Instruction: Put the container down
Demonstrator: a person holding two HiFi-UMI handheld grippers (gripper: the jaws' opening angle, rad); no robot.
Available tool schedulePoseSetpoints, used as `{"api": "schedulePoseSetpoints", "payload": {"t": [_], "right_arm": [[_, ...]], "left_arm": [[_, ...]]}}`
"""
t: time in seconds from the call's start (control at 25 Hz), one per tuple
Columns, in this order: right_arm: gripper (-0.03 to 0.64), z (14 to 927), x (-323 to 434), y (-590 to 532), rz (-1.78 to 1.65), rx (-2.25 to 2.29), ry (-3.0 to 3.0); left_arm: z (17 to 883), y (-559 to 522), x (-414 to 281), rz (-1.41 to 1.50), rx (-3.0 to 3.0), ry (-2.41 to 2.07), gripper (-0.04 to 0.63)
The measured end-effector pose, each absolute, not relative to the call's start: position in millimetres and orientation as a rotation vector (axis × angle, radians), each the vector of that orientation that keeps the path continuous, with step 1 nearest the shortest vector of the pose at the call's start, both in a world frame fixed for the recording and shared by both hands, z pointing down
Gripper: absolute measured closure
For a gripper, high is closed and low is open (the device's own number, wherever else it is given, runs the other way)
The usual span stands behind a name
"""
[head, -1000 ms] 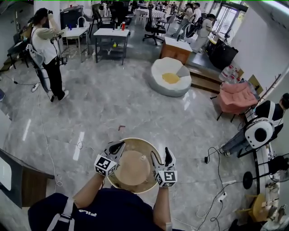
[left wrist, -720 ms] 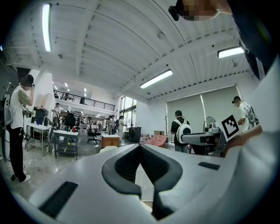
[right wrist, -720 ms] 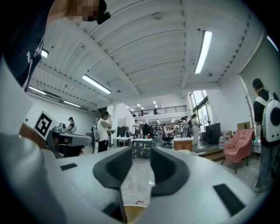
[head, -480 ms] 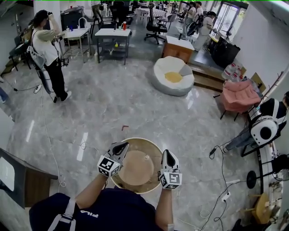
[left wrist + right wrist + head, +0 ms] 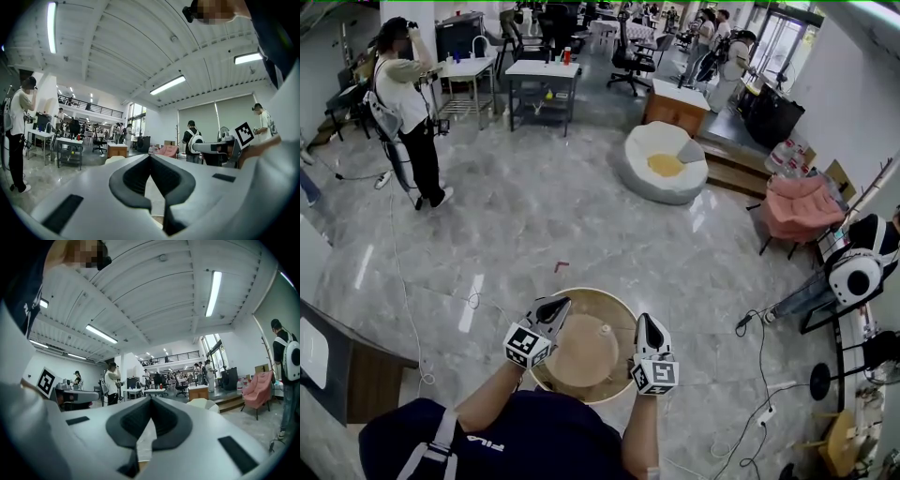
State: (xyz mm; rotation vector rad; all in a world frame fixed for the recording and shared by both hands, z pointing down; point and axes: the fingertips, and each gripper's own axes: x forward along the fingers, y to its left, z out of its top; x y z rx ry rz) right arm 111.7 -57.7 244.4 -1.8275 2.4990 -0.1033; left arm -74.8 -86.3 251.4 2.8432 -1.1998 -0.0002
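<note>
A round tan container (image 5: 578, 354) with a lid and a small knob hangs low in the head view, in front of the person's body. My left gripper (image 5: 555, 305) is shut on its left rim. At the right rim my right gripper (image 5: 641, 323) is also shut, its tips over the edge. In the left gripper view the dark jaws (image 5: 150, 157) meet at their tips, and a tan sliver shows in the gap below them. The right gripper view shows that gripper (image 5: 150, 398) closed the same way. What lies under the container is hidden.
Grey marble floor lies all around. A white beanbag seat (image 5: 664, 161) stands ahead, a pink armchair (image 5: 802, 206) at right. Cables (image 5: 759, 328) run over the floor at right. A dark desk corner (image 5: 337, 361) is at left. A standing person (image 5: 408, 103) and tables (image 5: 542, 80) are far back.
The right gripper's jaws, open beside the right rim a second ago, have closed there. The left gripper and the container have barely moved.
</note>
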Motion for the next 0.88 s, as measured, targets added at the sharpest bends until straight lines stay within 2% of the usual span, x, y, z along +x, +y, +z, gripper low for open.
{"api": "schedulePoseSetpoints", "payload": {"t": [0.88], "right_arm": [[0.591,255,117,-56,-0.096,-1.814,2.558]], "left_arm": [[231,-87,-63,-0.096,2.805,-1.175,0.571]]}}
